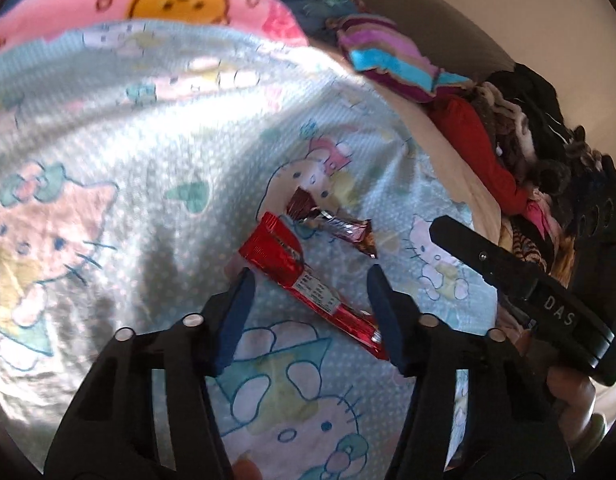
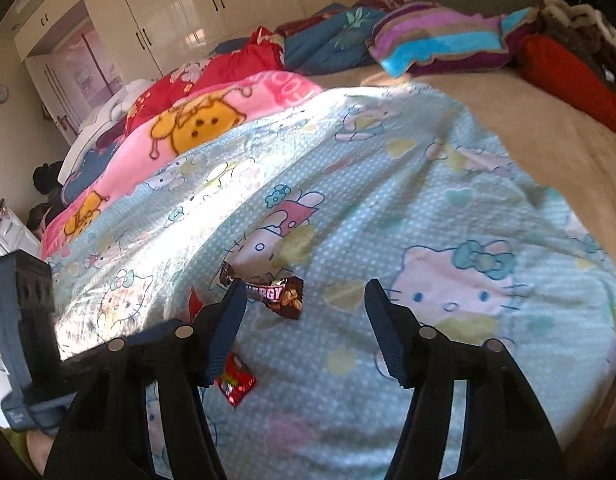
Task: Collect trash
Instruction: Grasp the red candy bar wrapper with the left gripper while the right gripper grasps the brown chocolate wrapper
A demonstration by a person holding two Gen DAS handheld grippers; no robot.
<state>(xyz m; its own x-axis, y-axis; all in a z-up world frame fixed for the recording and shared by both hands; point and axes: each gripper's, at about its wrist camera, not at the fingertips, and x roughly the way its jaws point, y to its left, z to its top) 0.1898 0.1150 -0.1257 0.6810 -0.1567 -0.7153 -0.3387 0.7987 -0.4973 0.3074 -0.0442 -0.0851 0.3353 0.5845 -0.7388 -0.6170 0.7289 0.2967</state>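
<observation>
Two wrappers lie on the cat-print bedsheet [image 1: 108, 128] in front of you — a long red wrapper [image 1: 304, 280] and a brown wrapper [image 1: 336, 228] just beyond it, the two close together near their upper ends. Your left claw [image 1: 310, 276] has its fingers spread wide apart, one on each side of the red wrapper, which runs diagonally between them; whether the blue pads touch it you cannot tell. Your right claw [image 2: 304, 292] is also spread apart and holds nothing — the brown wrapper [image 2: 282, 294], printed with "ERGY", sits just past its left finger, and a bit of the red wrapper [image 2: 236, 380] shows beneath that finger. From the left wrist view the right claw's black body [image 1: 528, 280] appears at the right. A pink cartoon blanket [image 2: 212, 116] and a striped blanket [image 2: 440, 40] lie farther up the bed
</observation>
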